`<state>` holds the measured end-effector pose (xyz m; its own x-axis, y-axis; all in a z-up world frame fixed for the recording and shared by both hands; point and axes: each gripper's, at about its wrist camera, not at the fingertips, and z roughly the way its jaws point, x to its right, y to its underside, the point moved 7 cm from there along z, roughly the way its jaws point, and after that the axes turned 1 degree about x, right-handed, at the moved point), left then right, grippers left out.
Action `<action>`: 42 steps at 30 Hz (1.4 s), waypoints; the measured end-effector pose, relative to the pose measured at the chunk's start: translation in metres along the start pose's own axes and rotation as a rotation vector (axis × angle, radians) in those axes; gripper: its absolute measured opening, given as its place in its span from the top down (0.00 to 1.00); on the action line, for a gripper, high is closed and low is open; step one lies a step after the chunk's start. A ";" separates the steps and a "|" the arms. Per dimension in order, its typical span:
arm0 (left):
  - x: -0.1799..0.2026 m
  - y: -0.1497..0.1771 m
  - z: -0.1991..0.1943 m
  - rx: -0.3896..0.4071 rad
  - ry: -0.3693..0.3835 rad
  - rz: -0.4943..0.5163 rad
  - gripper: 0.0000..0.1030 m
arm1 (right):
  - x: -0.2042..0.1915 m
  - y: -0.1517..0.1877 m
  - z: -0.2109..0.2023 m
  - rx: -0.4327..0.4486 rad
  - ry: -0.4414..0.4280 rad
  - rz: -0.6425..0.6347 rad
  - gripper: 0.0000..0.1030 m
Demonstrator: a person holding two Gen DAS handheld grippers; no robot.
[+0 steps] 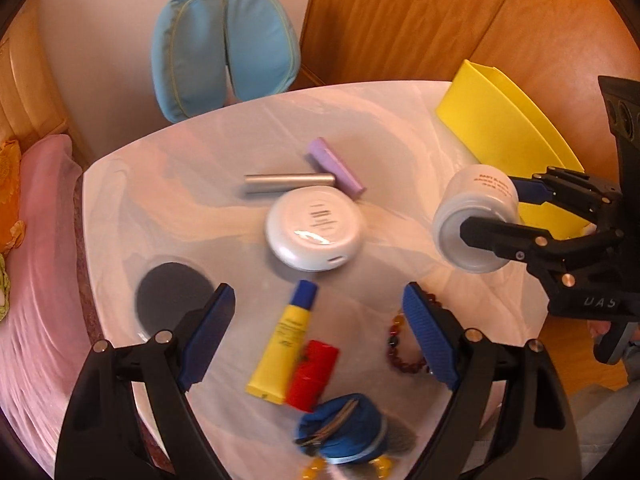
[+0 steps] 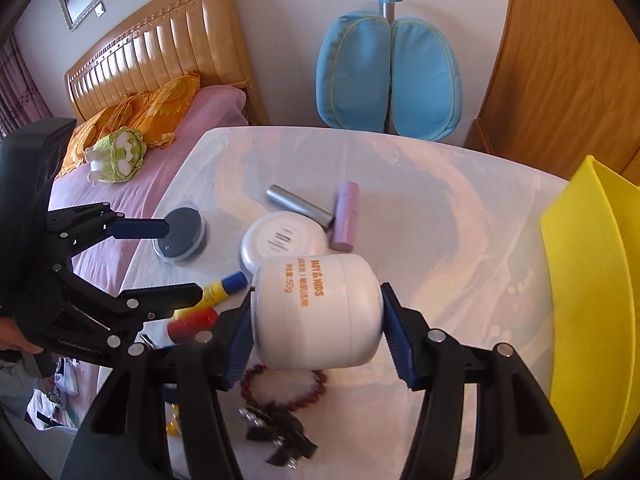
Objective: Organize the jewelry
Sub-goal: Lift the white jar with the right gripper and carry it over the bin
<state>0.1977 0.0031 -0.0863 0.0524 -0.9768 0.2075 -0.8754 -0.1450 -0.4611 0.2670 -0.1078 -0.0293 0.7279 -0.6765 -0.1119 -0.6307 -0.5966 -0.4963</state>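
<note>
White jar (image 2: 316, 312) clamped between right gripper (image 2: 316, 330) pads.

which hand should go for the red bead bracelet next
Left, probably. The left tool is open and empty, and the red bead bracelet lies just beside its right finger. The right tool is shut on the white jar, so it is busy.
</note>
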 end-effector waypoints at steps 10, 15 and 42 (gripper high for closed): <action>0.100 -0.011 0.033 -0.057 0.037 0.087 0.19 | 0.078 0.046 -0.040 0.003 0.018 0.067 0.43; 0.120 -0.026 0.027 -0.061 0.020 0.148 0.19 | 0.093 0.041 -0.064 0.081 -0.011 0.111 0.43; 0.372 -0.165 0.100 -0.131 0.150 0.668 0.19 | 0.360 0.081 -0.108 -0.026 0.203 0.287 0.43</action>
<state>0.4103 -0.3525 -0.0194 -0.5765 -0.8163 0.0372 -0.7481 0.5090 -0.4257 0.4493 -0.4466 -0.0169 0.4536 -0.8886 -0.0684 -0.8102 -0.3792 -0.4470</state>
